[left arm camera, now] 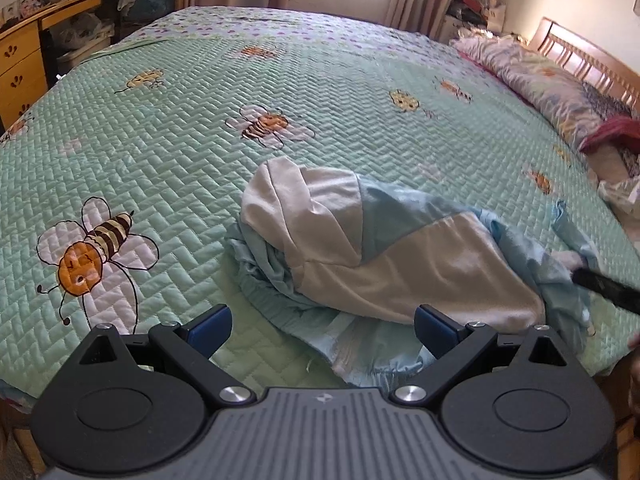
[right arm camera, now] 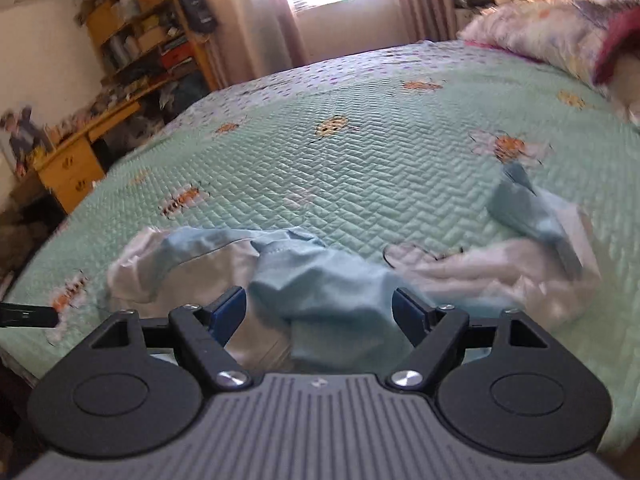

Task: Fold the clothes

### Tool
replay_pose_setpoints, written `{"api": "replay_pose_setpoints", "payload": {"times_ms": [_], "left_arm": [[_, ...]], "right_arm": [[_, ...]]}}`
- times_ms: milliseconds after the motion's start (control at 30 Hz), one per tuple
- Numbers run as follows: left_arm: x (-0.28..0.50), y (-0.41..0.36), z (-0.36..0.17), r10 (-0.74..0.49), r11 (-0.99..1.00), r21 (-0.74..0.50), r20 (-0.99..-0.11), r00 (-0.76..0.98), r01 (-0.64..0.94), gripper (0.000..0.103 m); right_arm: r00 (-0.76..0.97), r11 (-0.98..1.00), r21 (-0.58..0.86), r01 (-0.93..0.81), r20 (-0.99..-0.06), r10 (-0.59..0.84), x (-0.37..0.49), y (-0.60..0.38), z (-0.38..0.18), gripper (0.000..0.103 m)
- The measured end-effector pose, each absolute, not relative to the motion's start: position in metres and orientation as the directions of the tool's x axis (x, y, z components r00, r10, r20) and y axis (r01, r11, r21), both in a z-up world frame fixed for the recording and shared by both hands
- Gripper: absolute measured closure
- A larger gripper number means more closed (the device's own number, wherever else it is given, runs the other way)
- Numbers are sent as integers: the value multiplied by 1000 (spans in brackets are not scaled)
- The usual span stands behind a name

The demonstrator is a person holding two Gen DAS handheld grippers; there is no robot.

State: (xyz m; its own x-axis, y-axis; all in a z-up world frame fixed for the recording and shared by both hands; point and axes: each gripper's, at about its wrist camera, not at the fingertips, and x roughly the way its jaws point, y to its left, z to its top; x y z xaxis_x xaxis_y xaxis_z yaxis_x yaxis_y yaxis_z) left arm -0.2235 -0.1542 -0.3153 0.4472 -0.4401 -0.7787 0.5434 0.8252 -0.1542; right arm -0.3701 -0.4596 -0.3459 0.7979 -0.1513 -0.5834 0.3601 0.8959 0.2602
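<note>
A crumpled light-blue and white garment [left arm camera: 360, 248] lies in a heap near the front edge of the bed. In the left wrist view my left gripper [left arm camera: 322, 330] stands open just in front of the heap, its blue pads apart over the garment's near hem. In the right wrist view the same garment [right arm camera: 320, 292] fills the foreground, blurred. My right gripper [right arm camera: 320, 312] is open, with a blue fold of the cloth bulging between its fingers and the pads clear of it. A dark finger of the right gripper [left arm camera: 604, 288] shows at the heap's right end.
The bed wears a green quilted cover [left arm camera: 280, 92] with bee patterns. Pillows and bedding [left arm camera: 560, 80] are piled at the right by the wooden headboard. A wooden desk with drawers [left arm camera: 20, 68] and cluttered shelves [right arm camera: 140, 32] stand beyond the bed's left side. Curtains hang at the window behind.
</note>
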Motion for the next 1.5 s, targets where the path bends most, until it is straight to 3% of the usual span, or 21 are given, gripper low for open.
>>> {"api": "replay_pose_setpoints", "payload": {"times_ms": [133,167,200,233,267,333,500,567,633,800,900,933,967,1033,1167,1300,1333,1433,1500], "left_arm": [[-221,-157,-320,-422,833,-148,-794,438,534,5],[-221,-158,-320,-418,834,-146,-796,437,533,5],[-221,-158,-319,-417,834,-144,-797,437,533,5],[-222,-157,-318,-419,834,-144,-795,440,533,5],[-222,-156,-317,-420,833,-143,-792,443,534,5],[-223,-153,-315,-427,833,-151,-787,445,533,5],[-226,-148,-309,-461,820,-175,-766,448,544,5],[-230,-148,-306,-480,809,-182,-754,449,558,5],[-234,-149,-304,-495,798,-184,-744,449,573,5],[-247,-153,-297,-501,773,-144,-736,456,618,5],[-253,-153,-290,-490,759,-87,-729,478,645,5],[-254,-153,-288,-488,754,-72,-727,484,652,4],[-254,-154,-287,-486,752,-63,-726,488,656,4],[-254,-159,-285,-482,745,-42,-724,494,665,3],[-253,-176,-292,-481,713,-9,-733,480,701,2],[-261,-204,-311,-447,650,104,-748,490,753,3],[-265,-210,-315,-438,634,132,-751,494,762,3],[-274,-226,-323,-432,585,173,-760,485,792,3],[-279,-233,-326,-442,559,178,-762,473,810,3]], "right_arm": [[764,946,88,311,-615,-193,-328,-454,-366,22],[751,954,42,298,-627,-207,-317,-453,-373,24],[738,959,-4,285,-637,-222,-306,-452,-379,33],[740,954,17,299,-636,-221,-308,-455,-376,87],[742,948,45,316,-634,-218,-311,-459,-373,97],[748,932,99,349,-629,-213,-318,-467,-366,97],[843,856,259,448,-441,-308,-406,-482,-298,96],[869,872,243,425,-380,-318,-439,-474,-274,96],[887,913,224,342,-397,-235,-456,-466,-269,95],[768,914,142,381,-599,-227,-454,-450,-311,82],[779,892,182,414,-577,-245,-459,-446,-317,74],[807,893,210,398,-543,-232,-462,-444,-313,63],[832,895,236,379,-509,-218,-464,-442,-309,44],[840,903,234,361,-502,-206,-459,-438,-307,24],[799,931,103,350,-552,-240,-441,-422,-333,24],[697,918,-36,396,-639,-325,-420,-421,-368,26],[684,912,-27,410,-652,-327,-417,-426,-375,32],[673,894,16,448,-664,-325,-413,-438,-386,86],[699,886,55,461,-637,-324,-418,-442,-379,90]]}}
